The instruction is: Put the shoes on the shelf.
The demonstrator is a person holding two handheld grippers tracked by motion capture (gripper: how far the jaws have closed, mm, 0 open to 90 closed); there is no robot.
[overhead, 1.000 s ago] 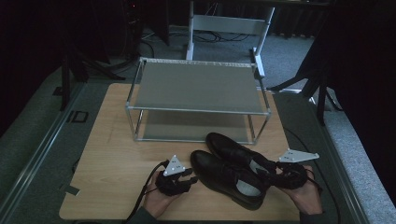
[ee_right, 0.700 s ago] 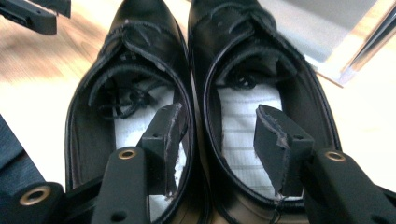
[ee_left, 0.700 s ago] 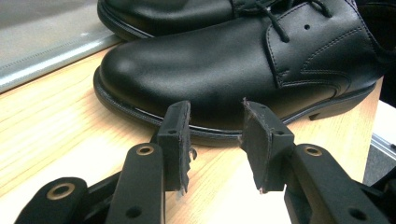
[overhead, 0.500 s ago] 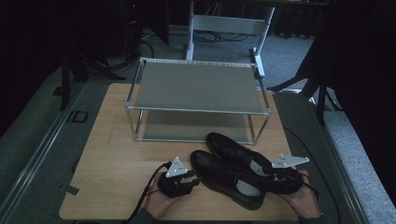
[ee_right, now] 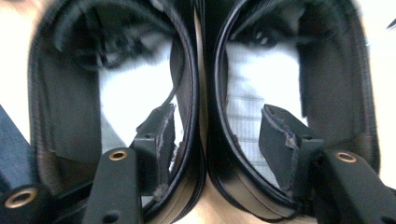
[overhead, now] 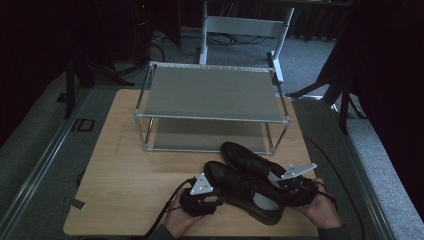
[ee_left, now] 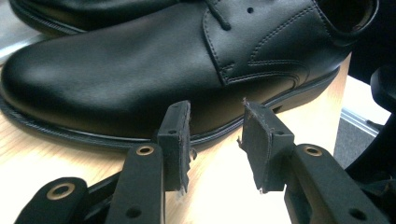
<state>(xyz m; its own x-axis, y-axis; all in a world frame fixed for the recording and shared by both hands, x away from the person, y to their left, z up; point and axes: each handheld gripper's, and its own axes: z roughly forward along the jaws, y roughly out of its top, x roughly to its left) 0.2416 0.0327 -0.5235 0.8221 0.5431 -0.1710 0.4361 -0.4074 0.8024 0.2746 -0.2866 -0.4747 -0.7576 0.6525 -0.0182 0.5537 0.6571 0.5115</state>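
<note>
Lower left of centre, the left gripper (overhead: 216, 200) sits spread beside the near shoe (overhead: 245, 189), both shoes side by side on the desk (overhead: 125, 175), while lower right the right gripper (overhead: 287, 192), just been opening, straddles their adjoining heel walls.

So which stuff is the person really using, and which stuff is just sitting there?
In use:
- near shoe, beside the open left gripper
- far shoe
- right gripper, one jaw inside each shoe, straddling their touching inner walls; its jaws have just been opening
- shoe rack, probably where the shoes go

Just there:
- table
- grey frame behind the rack
</note>
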